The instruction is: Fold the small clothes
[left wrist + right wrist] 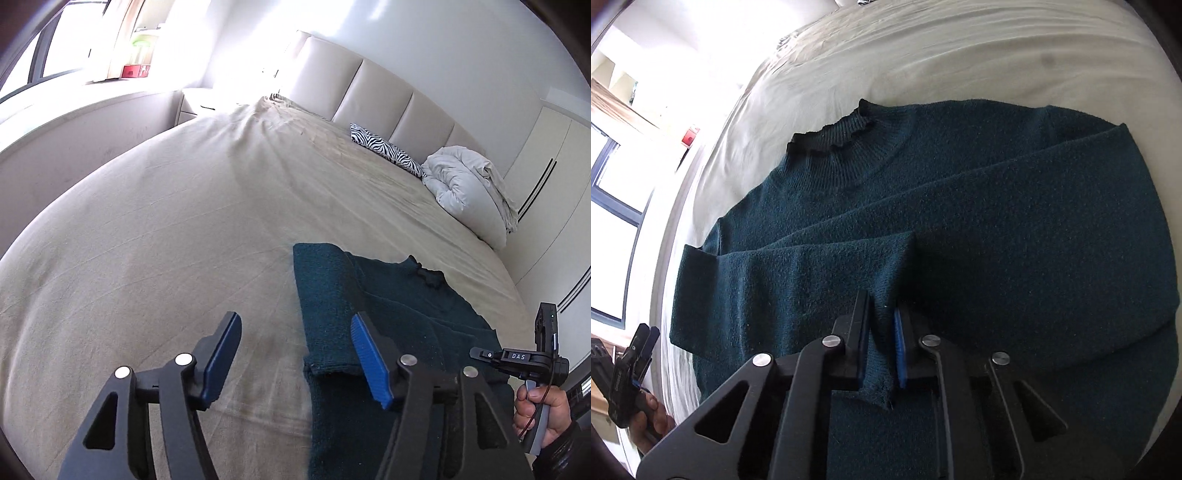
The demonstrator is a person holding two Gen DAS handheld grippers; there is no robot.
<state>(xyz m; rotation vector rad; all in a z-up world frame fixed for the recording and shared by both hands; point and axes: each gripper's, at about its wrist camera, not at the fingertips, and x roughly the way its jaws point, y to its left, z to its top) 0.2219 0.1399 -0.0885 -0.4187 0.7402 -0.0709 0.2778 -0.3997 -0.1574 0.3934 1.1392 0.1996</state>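
A dark teal knit sweater (997, 229) lies flat on the bed, collar (831, 138) toward the headboard, with both sleeves folded across its body. My right gripper (881, 325) is shut on the cuff end of one sleeve (875, 384), which bunches up between its jaws. In the left wrist view the sweater (388, 302) lies at lower right. My left gripper (295, 354) is open and empty, just above the bed at the sweater's left edge, its right finger over the fabric.
The beige bedsheet (166, 240) spreads wide to the left. A zebra-print pillow (388, 149) and a rolled white duvet (465, 184) lie by the padded headboard (369, 92). A window ledge (74, 107) runs along the left side.
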